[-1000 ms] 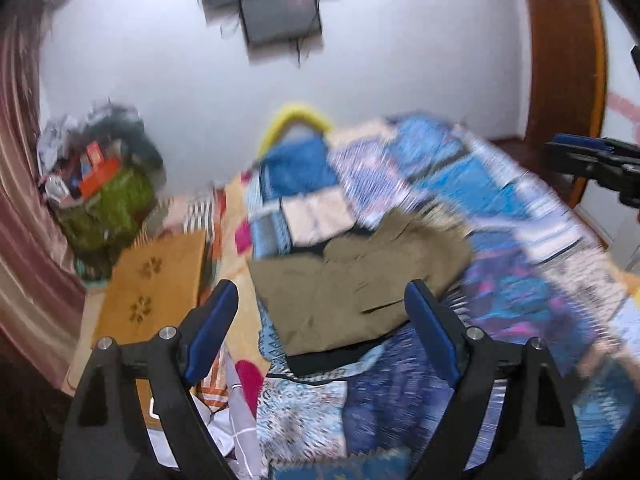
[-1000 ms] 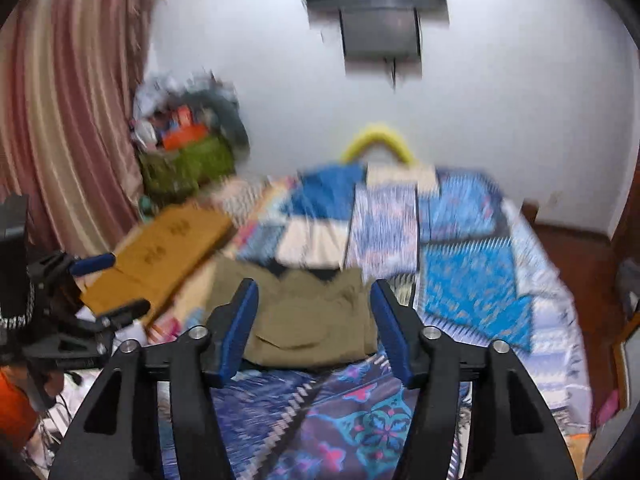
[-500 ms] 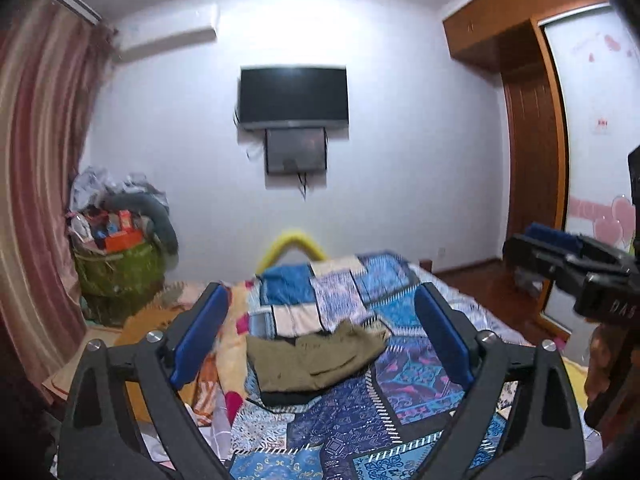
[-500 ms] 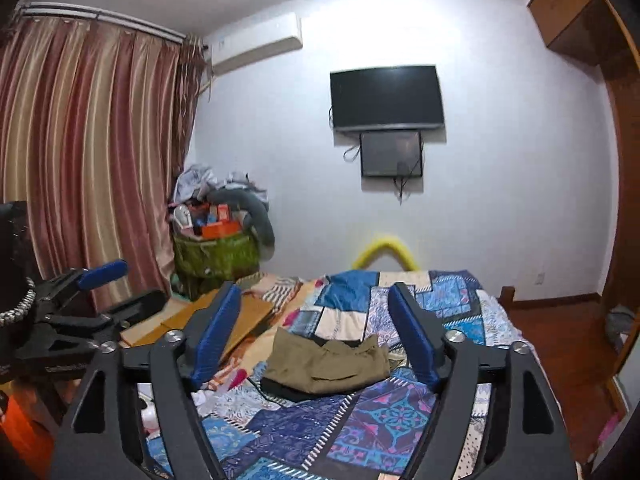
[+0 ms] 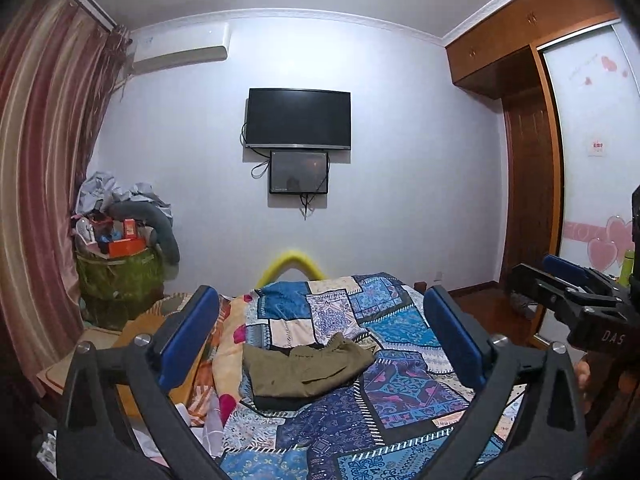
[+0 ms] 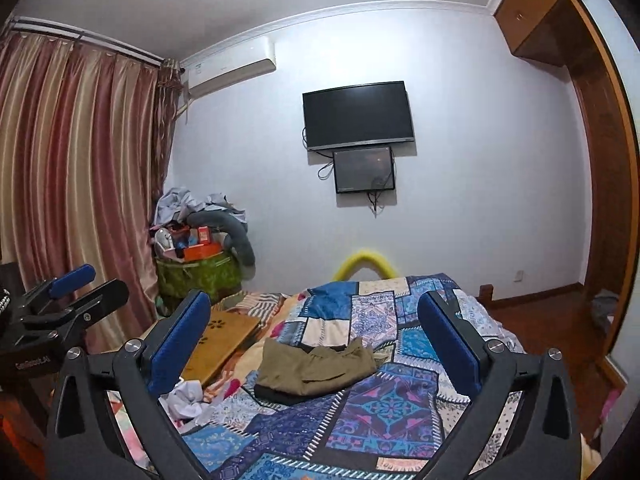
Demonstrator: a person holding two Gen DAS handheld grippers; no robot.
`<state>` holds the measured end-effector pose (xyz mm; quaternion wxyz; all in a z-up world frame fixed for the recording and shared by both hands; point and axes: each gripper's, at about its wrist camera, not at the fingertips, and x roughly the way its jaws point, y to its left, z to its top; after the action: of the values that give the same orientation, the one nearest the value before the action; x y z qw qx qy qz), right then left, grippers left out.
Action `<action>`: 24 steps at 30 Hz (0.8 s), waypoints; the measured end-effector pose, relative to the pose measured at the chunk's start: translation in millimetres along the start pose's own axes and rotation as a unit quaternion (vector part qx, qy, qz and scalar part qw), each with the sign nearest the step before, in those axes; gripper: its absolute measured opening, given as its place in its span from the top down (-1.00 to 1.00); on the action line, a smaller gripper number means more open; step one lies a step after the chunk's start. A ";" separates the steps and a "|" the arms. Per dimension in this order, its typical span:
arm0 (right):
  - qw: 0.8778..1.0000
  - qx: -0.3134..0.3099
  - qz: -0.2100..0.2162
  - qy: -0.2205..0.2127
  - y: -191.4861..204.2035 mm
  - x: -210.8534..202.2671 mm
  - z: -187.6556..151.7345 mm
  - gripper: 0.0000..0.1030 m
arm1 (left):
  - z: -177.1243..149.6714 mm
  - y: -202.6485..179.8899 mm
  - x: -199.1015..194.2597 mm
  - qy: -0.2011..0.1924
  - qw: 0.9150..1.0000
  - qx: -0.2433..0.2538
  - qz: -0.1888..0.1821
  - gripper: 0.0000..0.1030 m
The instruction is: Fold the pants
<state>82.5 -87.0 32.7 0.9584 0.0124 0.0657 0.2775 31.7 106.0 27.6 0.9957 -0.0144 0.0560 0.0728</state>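
Olive-green pants (image 5: 308, 368) lie folded into a rough bundle on the patchwork quilt (image 5: 400, 400), on top of a dark flat garment (image 5: 272, 402). In the left wrist view my left gripper (image 5: 318, 300) hangs well back from the bed with its jaws opening wide and nothing between them. The pants (image 6: 316, 368) sit far ahead of my right gripper (image 6: 314, 300) too; its jaws are opening and hold nothing. Each gripper shows in the other's view: the right gripper (image 5: 560, 280) at the right edge, the left gripper (image 6: 68, 292) at the left edge.
A wooden board (image 6: 224, 340) lies left of the bed, with a crumpled white cloth (image 6: 186, 396) near it. A green bag (image 5: 120, 276) piled with clutter stands by the curtain (image 5: 36, 160). A TV (image 5: 298, 118) hangs on the far wall. A wooden wardrobe (image 5: 528, 200) fills the right.
Both grippers have drawn back and up from the pants and tilted toward level, so the wall and TV came into view. Both pairs of jaws have spread wider. The pants stay on the quilt.
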 end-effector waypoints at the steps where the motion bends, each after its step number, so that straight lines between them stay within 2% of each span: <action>1: 1.000 0.002 -0.001 -0.001 0.0 -0.6 -1.2 -1.00 | -0.4 0.7 0.8 0.001 1.000 -0.001 0.000 -1.00; 24: 1.000 -0.003 0.001 0.012 8.0 -3.1 -11.4 -1.00 | -3.9 9.2 12.4 0.009 1.000 -0.009 -0.002 -1.00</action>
<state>74.2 -81.9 22.3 0.9573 0.0060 0.0763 0.2789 42.0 116.7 22.1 0.9951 -0.0242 0.0640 0.0708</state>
